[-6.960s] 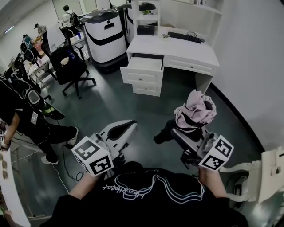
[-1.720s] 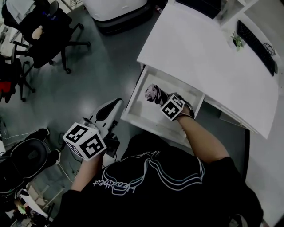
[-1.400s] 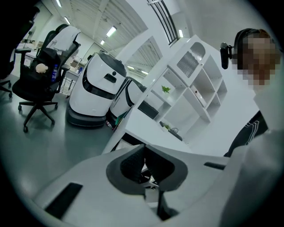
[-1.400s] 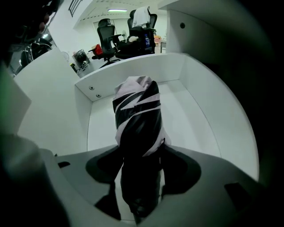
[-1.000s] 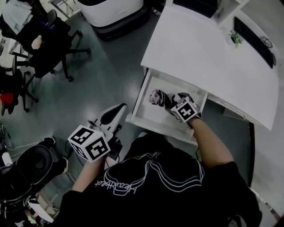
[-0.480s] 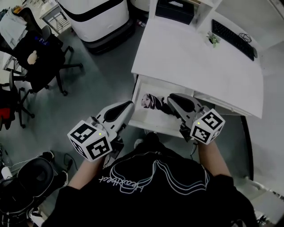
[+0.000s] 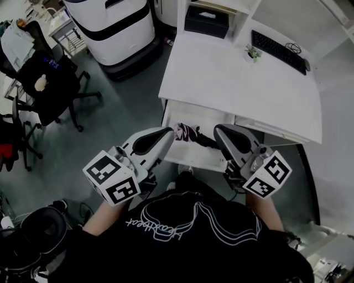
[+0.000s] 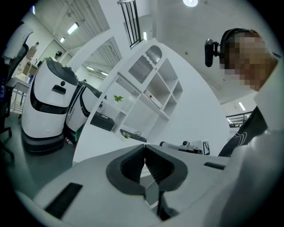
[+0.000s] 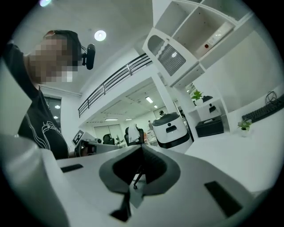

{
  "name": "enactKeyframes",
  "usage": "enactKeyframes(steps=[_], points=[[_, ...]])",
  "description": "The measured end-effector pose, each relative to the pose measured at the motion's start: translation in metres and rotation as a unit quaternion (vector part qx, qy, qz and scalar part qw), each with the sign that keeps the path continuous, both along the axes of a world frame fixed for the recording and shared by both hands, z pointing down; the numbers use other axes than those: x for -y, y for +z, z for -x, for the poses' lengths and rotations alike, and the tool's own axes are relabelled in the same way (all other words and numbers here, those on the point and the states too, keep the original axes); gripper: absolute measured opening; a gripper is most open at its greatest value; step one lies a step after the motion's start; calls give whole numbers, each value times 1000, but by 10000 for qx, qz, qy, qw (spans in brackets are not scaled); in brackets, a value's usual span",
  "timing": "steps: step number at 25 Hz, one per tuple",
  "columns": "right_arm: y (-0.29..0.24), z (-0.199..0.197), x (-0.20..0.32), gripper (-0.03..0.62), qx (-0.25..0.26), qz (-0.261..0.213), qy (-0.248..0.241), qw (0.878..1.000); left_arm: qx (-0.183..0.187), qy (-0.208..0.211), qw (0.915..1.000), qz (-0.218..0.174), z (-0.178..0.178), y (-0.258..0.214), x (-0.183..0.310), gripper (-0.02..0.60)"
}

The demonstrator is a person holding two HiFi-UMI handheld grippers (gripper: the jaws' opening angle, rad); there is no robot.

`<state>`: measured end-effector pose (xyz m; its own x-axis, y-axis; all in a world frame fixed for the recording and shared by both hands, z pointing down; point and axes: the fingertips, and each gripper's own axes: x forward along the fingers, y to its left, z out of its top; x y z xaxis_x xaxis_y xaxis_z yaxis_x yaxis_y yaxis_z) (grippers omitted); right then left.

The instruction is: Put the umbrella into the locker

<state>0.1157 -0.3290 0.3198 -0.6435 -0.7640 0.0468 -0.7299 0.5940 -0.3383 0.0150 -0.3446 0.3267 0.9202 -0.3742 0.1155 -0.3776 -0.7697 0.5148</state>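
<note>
Right claw [image 7: 219,130] lifted off umbrella [image 7: 186,132]; drawer [image 7: 200,116] partly hidden.

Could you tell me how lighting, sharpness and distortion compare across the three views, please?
Head view: dim and grey but sharp; the umbrella in the drawer reads clearly. Left gripper view: heavy fisheye bends the shelves, dark vignette, a glaring ceiling light. Right gripper view: same fisheye and vignette, bright desk.
</note>
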Motion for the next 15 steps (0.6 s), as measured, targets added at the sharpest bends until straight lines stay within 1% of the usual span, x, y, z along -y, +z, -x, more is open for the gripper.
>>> enactKeyframes(steps=[6, 15], points=[[-5, 3, -5, 3, -147, -83, 43, 9998, -81, 137, 9998, -132, -6, -11, -1, 6], [-16, 11, -16, 3, -326, -245, 64, 9991, 40, 164, 9995, -278, -2, -10, -12, 6]])
